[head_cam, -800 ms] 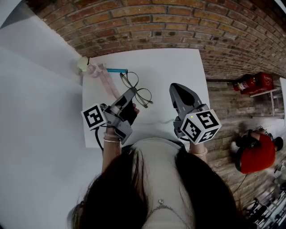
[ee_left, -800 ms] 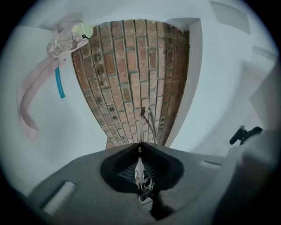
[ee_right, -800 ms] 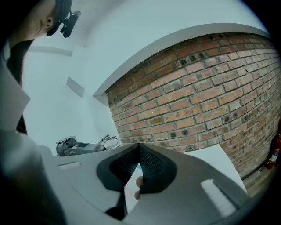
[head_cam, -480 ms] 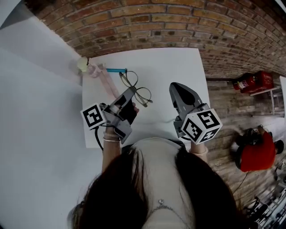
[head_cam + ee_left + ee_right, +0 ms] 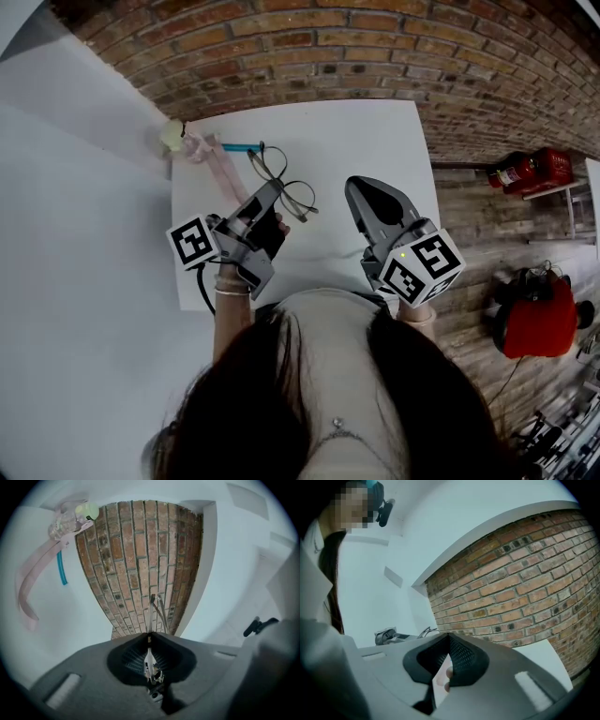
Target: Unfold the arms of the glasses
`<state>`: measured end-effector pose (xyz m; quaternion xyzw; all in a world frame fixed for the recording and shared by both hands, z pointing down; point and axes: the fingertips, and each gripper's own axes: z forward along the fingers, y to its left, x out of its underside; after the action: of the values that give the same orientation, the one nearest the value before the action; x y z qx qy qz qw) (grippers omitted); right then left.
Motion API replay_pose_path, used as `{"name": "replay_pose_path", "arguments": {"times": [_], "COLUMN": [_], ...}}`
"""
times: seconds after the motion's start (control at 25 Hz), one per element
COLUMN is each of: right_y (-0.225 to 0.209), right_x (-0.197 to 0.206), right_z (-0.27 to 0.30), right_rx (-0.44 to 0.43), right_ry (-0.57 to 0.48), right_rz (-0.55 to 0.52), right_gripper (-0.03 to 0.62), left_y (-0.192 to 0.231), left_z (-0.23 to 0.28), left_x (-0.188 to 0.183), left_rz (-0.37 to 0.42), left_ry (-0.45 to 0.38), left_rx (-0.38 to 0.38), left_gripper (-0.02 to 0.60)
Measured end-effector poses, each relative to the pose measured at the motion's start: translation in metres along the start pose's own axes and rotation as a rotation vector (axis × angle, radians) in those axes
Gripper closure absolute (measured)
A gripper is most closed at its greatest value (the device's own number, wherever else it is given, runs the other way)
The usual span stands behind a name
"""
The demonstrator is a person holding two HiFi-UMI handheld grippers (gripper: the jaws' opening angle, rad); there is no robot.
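White table [image 5: 375,141], thin wire glasses [image 5: 298,199], clamped by left gripper [image 5: 272,194]

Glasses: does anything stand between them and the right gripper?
Nothing visible does. The glasses are clamped in the jaws of the left gripper. Only bare table shows between them and the right gripper, whose jaws are together.
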<state>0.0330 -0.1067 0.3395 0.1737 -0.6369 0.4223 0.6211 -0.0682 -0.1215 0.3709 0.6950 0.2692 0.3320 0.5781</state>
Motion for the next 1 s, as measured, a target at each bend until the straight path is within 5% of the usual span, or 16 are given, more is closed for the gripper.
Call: {"name": "replay_pose_path", "arguments": {"times": [1.0], "right_y": [0.039], "right_x": [0.006], "right_z": [0.007], "right_rx": [-0.179], "right_ry": [0.021], "right_rz": [-0.042], "right_gripper": [0.577], "left_y": [-0.004], "left_z": [0.002], "left_x": [-0.003], "left_rz": [-0.029], "left_ry": [0.005], "left_rx": [0.029], "left_gripper": [0.56]}}
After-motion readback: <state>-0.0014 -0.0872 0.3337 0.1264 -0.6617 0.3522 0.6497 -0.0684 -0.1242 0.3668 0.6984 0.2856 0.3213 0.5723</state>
